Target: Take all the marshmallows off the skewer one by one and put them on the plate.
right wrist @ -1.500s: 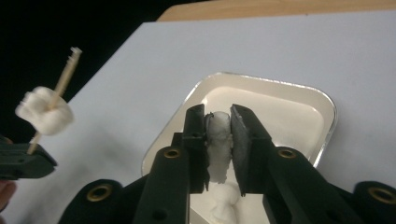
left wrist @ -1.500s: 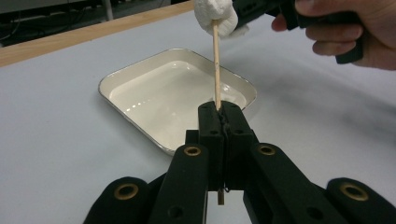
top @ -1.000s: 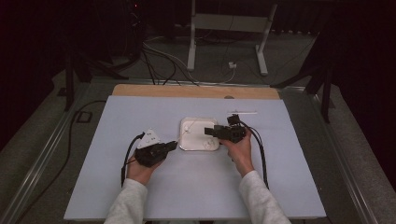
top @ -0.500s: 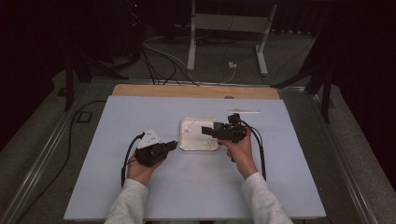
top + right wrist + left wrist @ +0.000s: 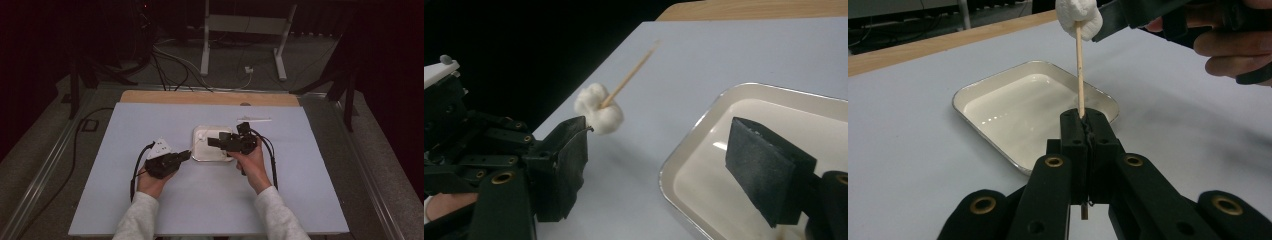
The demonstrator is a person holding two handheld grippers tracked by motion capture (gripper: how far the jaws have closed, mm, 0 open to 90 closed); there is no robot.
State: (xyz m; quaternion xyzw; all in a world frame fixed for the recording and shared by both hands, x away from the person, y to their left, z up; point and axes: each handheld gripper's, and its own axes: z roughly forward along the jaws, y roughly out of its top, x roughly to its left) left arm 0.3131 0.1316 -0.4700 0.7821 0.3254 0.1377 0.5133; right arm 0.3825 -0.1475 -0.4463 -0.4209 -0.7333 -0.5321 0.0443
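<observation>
Between the closed jaws of the left gripper (image 5: pixel 1083 125) we see a thin wooden stick (image 5: pixel 1079 70) clamped near its lower end; it rises upright from the jaws in the left gripper view, and its short tail shows below them. At the stick's top sits a white marshmallow (image 5: pixel 1078 17), skewered through. Just beside the marshmallow, touching or nearly touching it, is one black jaw of the right gripper (image 5: pixel 664 165), held in the person's right hand (image 5: pixel 1233 50).

From the right gripper view we find its jaws spread wide apart: the left jaw lies just below the marshmallow (image 5: pixel 599 112), the right jaw hangs over the tray (image 5: pixel 684 165). The stick (image 5: pixel 631 72) slants up and away from the marshmallow here.

Beyond the left jaws lies the shallow white tray (image 5: pixel 998 85) with a metal rim, flat on the pale surface (image 5: pixel 898 150). In the high view the tray (image 5: pixel 200 150) rests between the two grippers, the left gripper (image 5: pixel 182 156) just beside its near left corner and the right gripper (image 5: pixel 212 142) over it. Farther beyond the right jaws a thin white strip (image 5: pixel 255 119) lies on the surface, and past it runs the wooden edge (image 5: pixel 200 97).
</observation>
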